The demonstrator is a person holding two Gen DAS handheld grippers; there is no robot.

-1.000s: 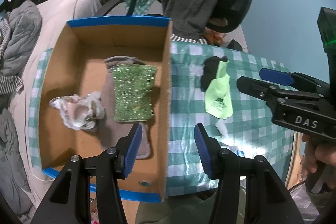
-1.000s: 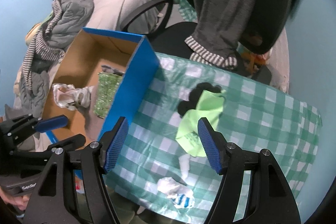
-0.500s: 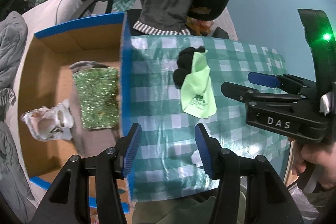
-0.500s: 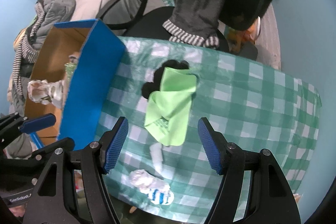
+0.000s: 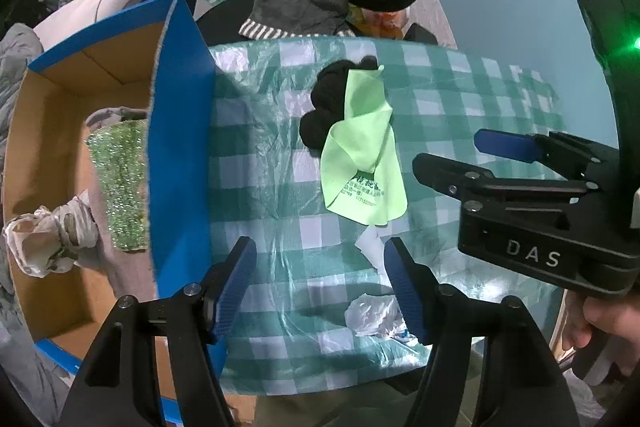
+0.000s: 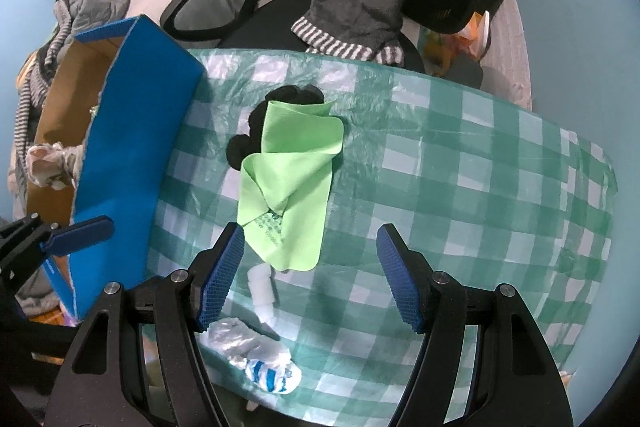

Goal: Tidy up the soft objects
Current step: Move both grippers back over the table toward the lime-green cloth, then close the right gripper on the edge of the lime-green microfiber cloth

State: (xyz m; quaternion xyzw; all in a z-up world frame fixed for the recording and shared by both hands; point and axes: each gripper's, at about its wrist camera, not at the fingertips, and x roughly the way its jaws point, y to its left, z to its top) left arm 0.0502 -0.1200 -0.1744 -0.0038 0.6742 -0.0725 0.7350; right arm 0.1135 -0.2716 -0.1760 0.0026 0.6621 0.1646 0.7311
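The left gripper (image 5: 320, 277) is opening its jaws over bare tablecloth (image 5: 460, 115), gripping nothing; the right gripper (image 6: 310, 277) is hanging wide open and empty. A crumpled white sock (image 6: 256, 355) is lying at the near table edge. Farther off, a green cloth (image 6: 288, 187) is overlapping a black one (image 6: 244, 147), beside the blue box wall (image 5: 180, 155).

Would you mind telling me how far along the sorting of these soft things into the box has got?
Done: a sparkly green cloth and a crumpled white rag lie inside the blue-edged cardboard box. In hand: nothing; the left tool is opening, the right tool open, both empty above the checked tablecloth. Left: the lime-green cloth over a black fabric item, and a white and blue-striped bundle.
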